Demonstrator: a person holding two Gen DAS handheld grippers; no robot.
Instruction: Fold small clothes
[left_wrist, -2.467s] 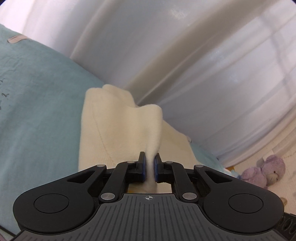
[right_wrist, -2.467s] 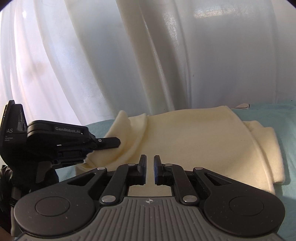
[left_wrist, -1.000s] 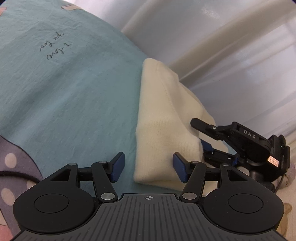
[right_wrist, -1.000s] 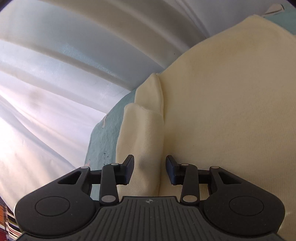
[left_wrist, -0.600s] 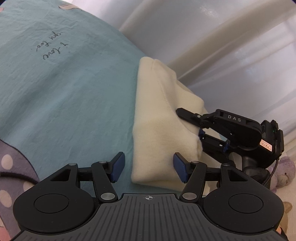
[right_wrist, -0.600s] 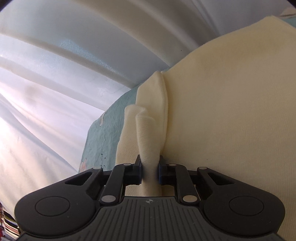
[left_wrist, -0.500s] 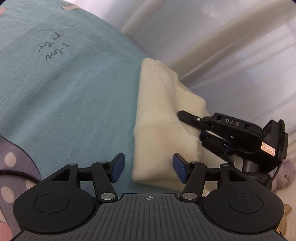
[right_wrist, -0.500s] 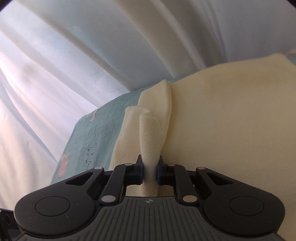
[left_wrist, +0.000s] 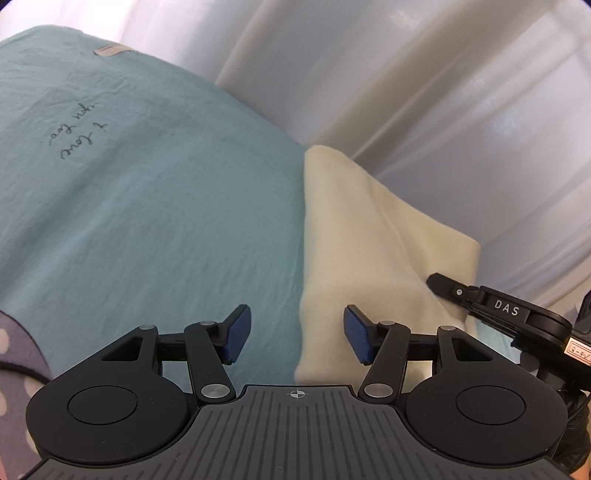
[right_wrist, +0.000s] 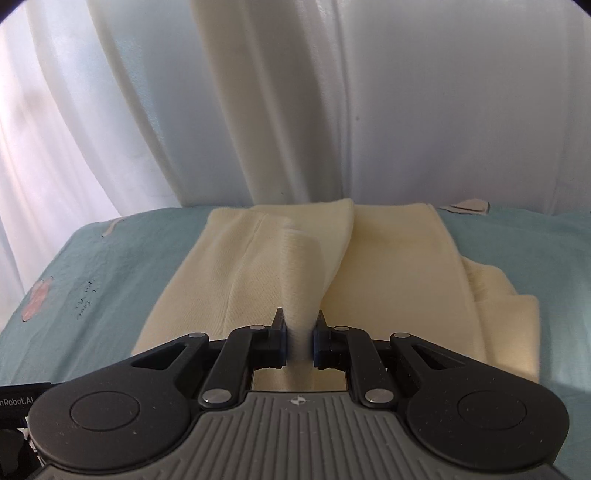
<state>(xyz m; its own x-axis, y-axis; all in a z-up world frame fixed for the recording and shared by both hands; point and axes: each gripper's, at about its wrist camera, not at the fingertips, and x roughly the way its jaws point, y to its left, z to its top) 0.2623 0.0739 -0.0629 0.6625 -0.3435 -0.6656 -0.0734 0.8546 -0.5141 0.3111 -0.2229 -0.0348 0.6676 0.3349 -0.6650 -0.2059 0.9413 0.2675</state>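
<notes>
One garment: a cream knit piece (right_wrist: 388, 266) lies partly folded on the teal bedsheet (left_wrist: 147, 221), close to the sheet's far edge by the curtain.
Pinched fold: a ridge of the cream knit stands up from the flat cloth into my right claw (right_wrist: 299, 338).
Right claw: my jaws have just been closing and now clamp tight on that ridge, the pads pressing the cloth from both sides.
Left claw: my left claw (left_wrist: 297, 339) stands about half open with nothing between the blue pads (left_wrist: 236, 338); it hangs over the near corner of the garment, touching no cloth.
Bedsheet: teal, creased, with dark handwriting (left_wrist: 79, 138) printed on it.
Backdrop: white curtain (right_wrist: 295, 110) hangs beyond the bed's far edge.
</notes>
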